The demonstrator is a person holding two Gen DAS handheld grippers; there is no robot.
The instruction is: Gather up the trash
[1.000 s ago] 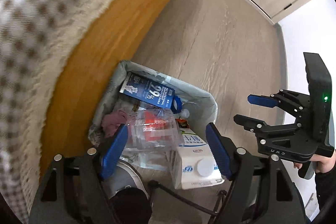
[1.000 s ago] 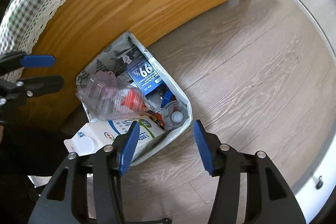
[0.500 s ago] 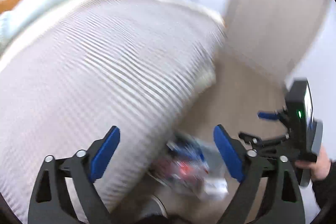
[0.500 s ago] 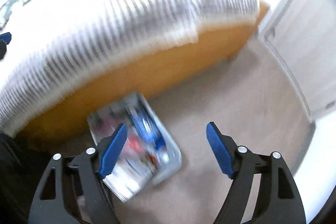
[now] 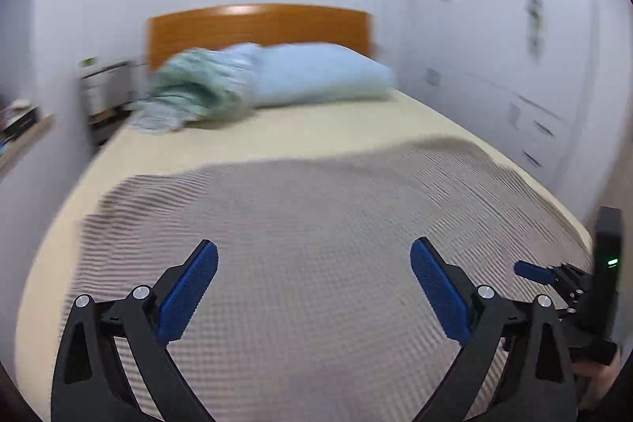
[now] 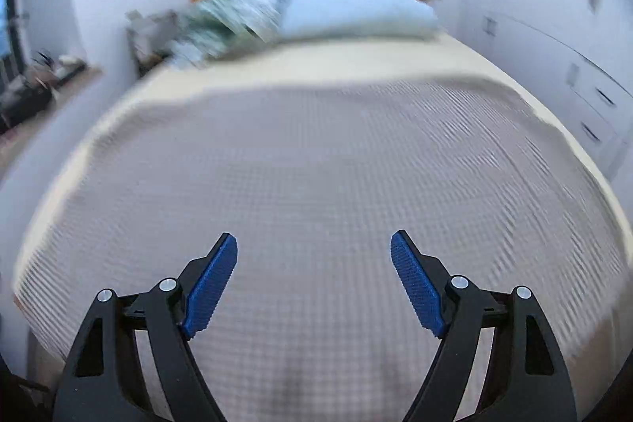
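Observation:
No trash and no bin show in either view. My left gripper [image 5: 314, 252] hovers over the grey checked blanket [image 5: 316, 200] at the foot of the bed; its jaws are opening wide, and nothing is between them. My right gripper [image 6: 314, 244] hangs over the same blanket [image 6: 316, 165], open and empty. In the left wrist view, one blue finger [image 5: 532, 271] of the right gripper shows at the right edge, held by a hand [image 5: 597, 382]. Both views are blurred by motion.
The bed fills both views: cream sheet [image 5: 277, 133], blue pillow [image 5: 320, 74], crumpled green quilt [image 5: 190, 93], wooden headboard [image 5: 257, 22]. A nightstand [image 5: 103, 86] and a shelf [image 5: 23, 133] stand at the left. White drawers [image 6: 593, 105] line the right wall.
Both grippers rose from the full trash bin on the floor by the bed's foot to above the bed. The bin dropped out of view. Both pairs of jaws spread wider.

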